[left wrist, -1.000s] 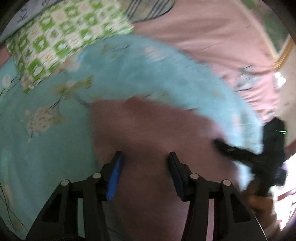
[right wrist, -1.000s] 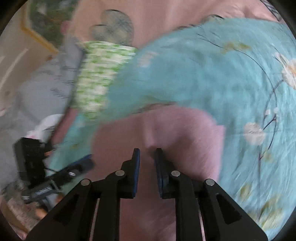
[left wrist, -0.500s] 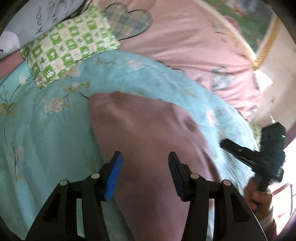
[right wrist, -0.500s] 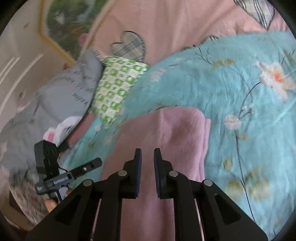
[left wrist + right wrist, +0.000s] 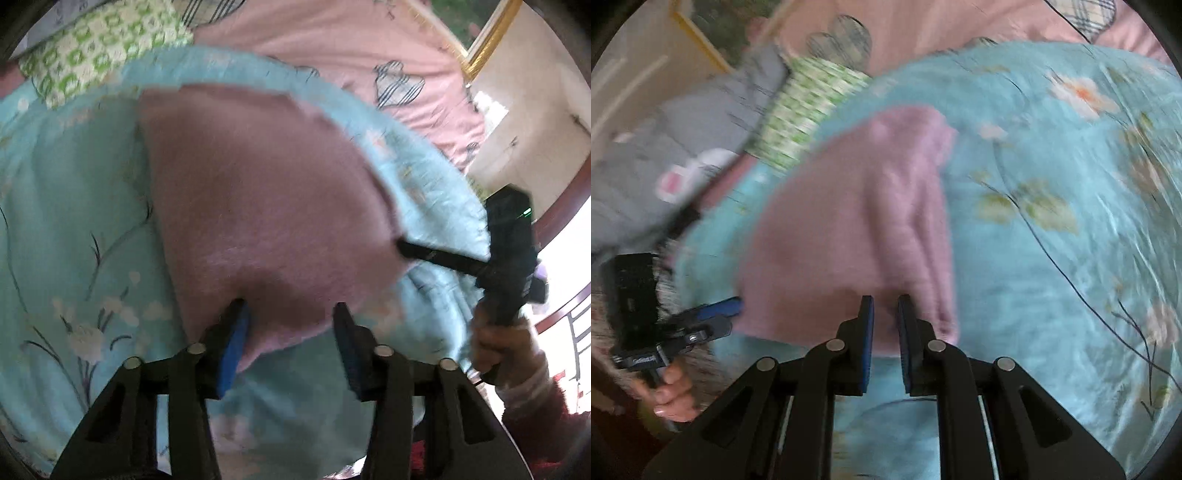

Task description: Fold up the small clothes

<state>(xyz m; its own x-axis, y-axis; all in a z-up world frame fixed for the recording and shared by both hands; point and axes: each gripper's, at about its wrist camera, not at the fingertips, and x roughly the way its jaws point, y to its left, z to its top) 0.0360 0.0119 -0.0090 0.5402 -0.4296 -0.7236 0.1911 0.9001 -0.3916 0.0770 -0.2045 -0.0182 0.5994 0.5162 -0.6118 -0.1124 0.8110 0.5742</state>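
Observation:
A small pink garment [image 5: 258, 192] lies flat on a light blue flowered quilt [image 5: 74, 221]. It also shows in the right wrist view [image 5: 849, 229], with a folded ridge along its right side. My left gripper [image 5: 290, 314] is open, its jaws wide apart at the garment's near edge. My right gripper [image 5: 885, 304] has its jaws close together with a narrow gap at the garment's near edge; I cannot tell whether cloth is between them. The right gripper appears in the left wrist view [image 5: 406, 251] at the garment's right edge. The left gripper appears in the right wrist view [image 5: 727, 306].
A green-and-white checked pillow [image 5: 99, 55] lies at the quilt's far edge, on a pink sheet [image 5: 332, 44]. A grey garment [image 5: 683, 147] lies to the left in the right wrist view. A gold-framed picture [image 5: 484, 40] stands at the far right.
Both grippers have pulled back toward the garment's near edge. The garment's near hem now shows in both views. The left jaws stay wide, the right jaws stay nearly closed.

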